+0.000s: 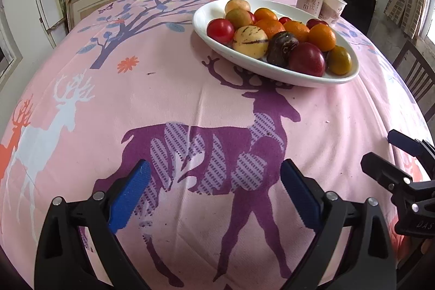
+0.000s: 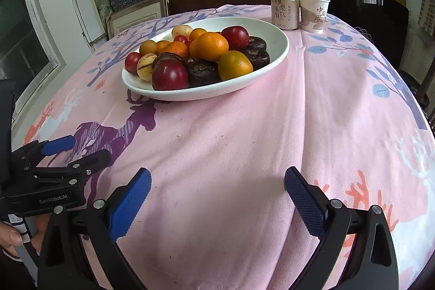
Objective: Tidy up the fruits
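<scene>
Holding both grippers low over the pink-clothed surface (image 2: 244, 127), we are keeping the left gripper (image 1: 214, 189) and right gripper (image 2: 217, 195) with fingers wide and empty. All the fruits (image 2: 201, 56) are lying piled in the white bowl (image 2: 274, 56), none loose on the cloth. That is fitting either gathering finished or sorting still ahead.

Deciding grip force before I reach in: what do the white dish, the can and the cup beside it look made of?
White dish: probably glazed ceramic, smooth with glossy highlights; melamine possible. Can: thin metal, judging by its silvery rim; printed matte wrap. Cup: looks like paper, matte printed wall, rolled lip.
</scene>
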Demonstrator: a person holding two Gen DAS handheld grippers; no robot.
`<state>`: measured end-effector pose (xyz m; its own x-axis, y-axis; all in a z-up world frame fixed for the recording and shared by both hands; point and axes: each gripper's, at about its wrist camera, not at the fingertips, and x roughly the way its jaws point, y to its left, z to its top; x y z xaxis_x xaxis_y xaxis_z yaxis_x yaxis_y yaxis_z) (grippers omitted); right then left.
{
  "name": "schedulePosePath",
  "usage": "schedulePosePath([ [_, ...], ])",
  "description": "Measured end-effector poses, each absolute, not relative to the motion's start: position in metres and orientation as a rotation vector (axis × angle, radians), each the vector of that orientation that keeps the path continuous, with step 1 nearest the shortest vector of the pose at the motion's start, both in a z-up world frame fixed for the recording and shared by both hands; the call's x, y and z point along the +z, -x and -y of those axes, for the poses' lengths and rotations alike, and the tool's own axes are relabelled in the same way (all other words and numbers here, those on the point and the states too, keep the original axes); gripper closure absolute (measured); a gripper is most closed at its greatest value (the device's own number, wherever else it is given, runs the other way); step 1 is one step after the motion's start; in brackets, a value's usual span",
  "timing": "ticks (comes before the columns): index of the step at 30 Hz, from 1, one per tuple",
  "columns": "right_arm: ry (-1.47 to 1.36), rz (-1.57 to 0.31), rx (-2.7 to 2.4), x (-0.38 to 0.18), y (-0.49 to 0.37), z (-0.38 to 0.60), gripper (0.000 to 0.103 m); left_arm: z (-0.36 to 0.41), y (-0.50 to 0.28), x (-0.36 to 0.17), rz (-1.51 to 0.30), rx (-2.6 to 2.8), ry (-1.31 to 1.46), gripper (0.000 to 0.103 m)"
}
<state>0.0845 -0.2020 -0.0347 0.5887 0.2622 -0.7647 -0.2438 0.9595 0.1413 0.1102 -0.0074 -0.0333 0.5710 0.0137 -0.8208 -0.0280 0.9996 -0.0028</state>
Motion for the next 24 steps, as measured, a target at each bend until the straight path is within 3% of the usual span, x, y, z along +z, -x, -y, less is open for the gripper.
schedulePosePath([
  [24, 0.12, -0.943, 0.238, -0.046, -0.085, 0.184, 0.003, 0.011, -0.11, -0.04, -0.957, 0.037, -0.004, 0.004],
])
